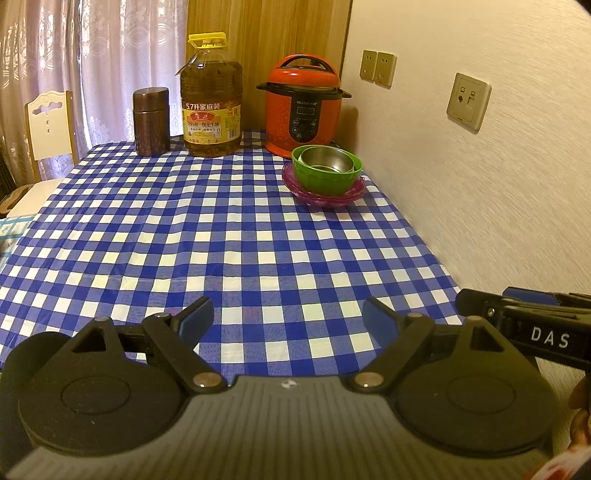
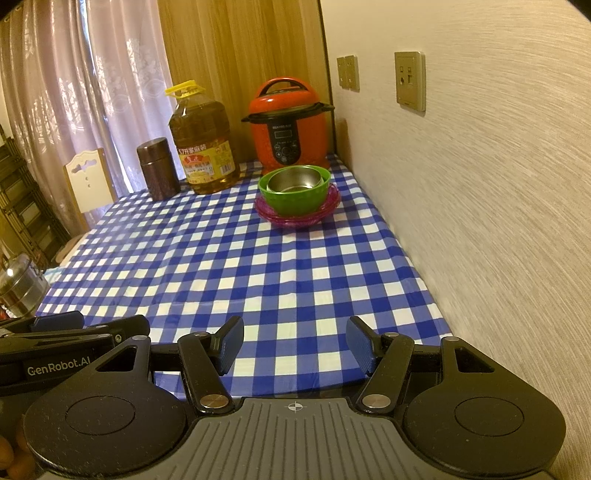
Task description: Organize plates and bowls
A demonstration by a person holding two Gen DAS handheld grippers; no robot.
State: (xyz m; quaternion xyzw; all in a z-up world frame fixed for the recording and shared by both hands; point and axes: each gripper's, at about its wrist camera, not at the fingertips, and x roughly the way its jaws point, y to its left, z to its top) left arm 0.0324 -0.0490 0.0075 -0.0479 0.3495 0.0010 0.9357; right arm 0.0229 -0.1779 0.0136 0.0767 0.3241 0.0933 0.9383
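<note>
Lace curtains (image 1: 92,66), wood panel (image 1: 266,33), textured wall (image 1: 480,166), chair (image 1: 51,122)

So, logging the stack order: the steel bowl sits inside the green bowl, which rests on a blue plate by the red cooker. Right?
Nearly. The plate is purple, not blue, as the right wrist view shows. The steel bowl does sit inside the green bowl, by the red cooker.

Green bowl (image 1: 327,173); purple plates (image 1: 325,194) (translucent); blue-white checked tablecloth (image 1: 221,240)
</note>
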